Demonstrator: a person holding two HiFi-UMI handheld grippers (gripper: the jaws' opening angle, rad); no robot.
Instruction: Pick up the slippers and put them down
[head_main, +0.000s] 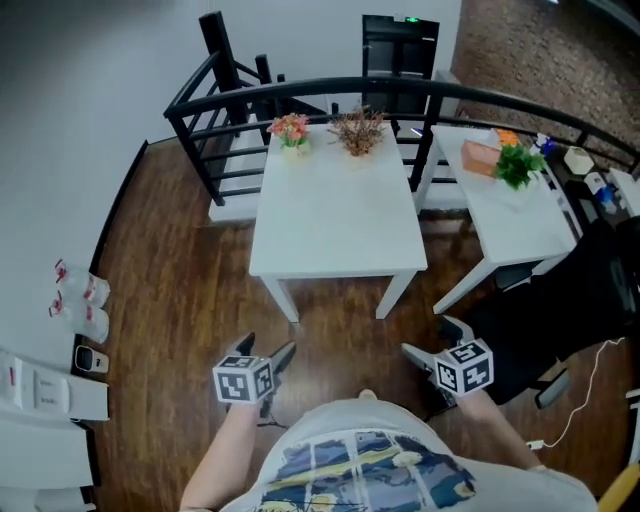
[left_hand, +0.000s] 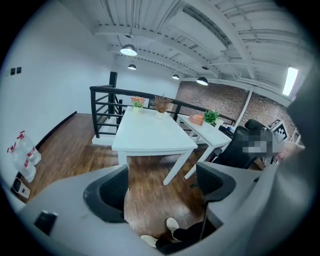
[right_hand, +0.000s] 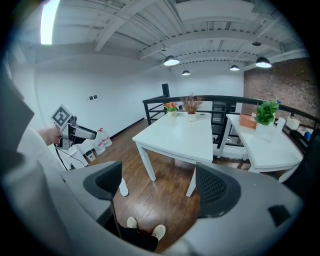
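Pale slippers, apparently on the person's feet, bottom centre of both gripper views; likely light, soft, floppy, so pinch the heel rim. Left gripper, right gripper: jaws apart, empty, above wood floor

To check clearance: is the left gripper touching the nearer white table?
Apart. The head view shows bare wooden floor between the left gripper and the white table.

Head view: high, looking steeply down on the worktop.
Gripper views: low, facing the worktop; all three share it.
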